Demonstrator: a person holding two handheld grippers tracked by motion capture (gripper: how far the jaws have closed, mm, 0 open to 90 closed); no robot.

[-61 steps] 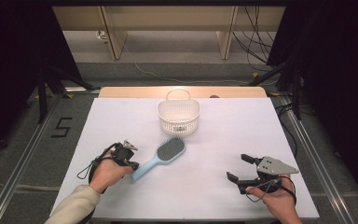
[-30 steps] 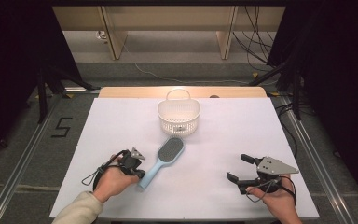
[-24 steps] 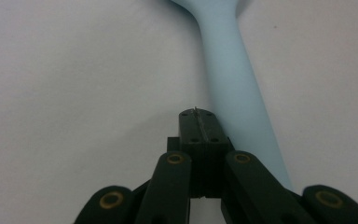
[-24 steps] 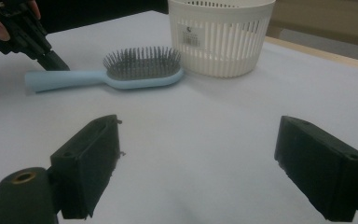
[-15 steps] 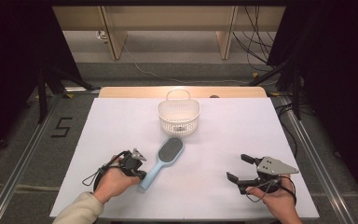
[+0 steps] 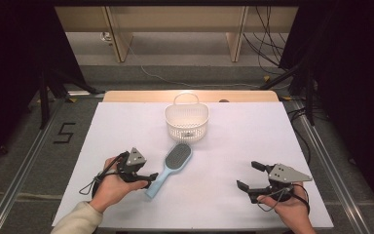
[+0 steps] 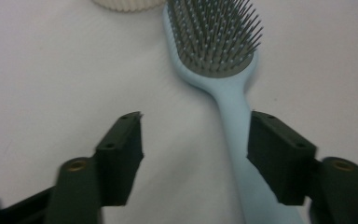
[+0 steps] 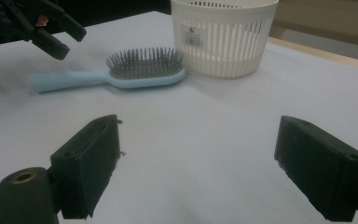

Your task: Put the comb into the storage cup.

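Note:
A light blue hairbrush (image 6: 177,157) with grey bristles lies flat on the white table sheet, its head toward a white slatted basket (image 6: 187,127). My left gripper (image 6: 149,178) sits at the brush's handle end. Its jaws have just been opening and now stand apart. In the left gripper view (image 7: 193,140) the handle (image 7: 235,135) lies on the sheet beside the right-hand jaw, with no pad pressing on it. My right gripper (image 6: 247,174) rests open at the front right with nothing between its fingers. The right gripper view shows the hairbrush (image 8: 121,77) and basket (image 8: 223,42) farther off.
The white sheet (image 6: 253,136) covers the table, with a wooden strip (image 6: 141,96) along its far edge. The basket has a loop handle and stands at the back centre. Metal rails run down both sides of the table, and cables lie on the floor beyond.
Two seconds ago the brush and left hand were slightly farther from me; they have since come nearer. The left jaws have spread apart off the handle. The right hand has stayed put.

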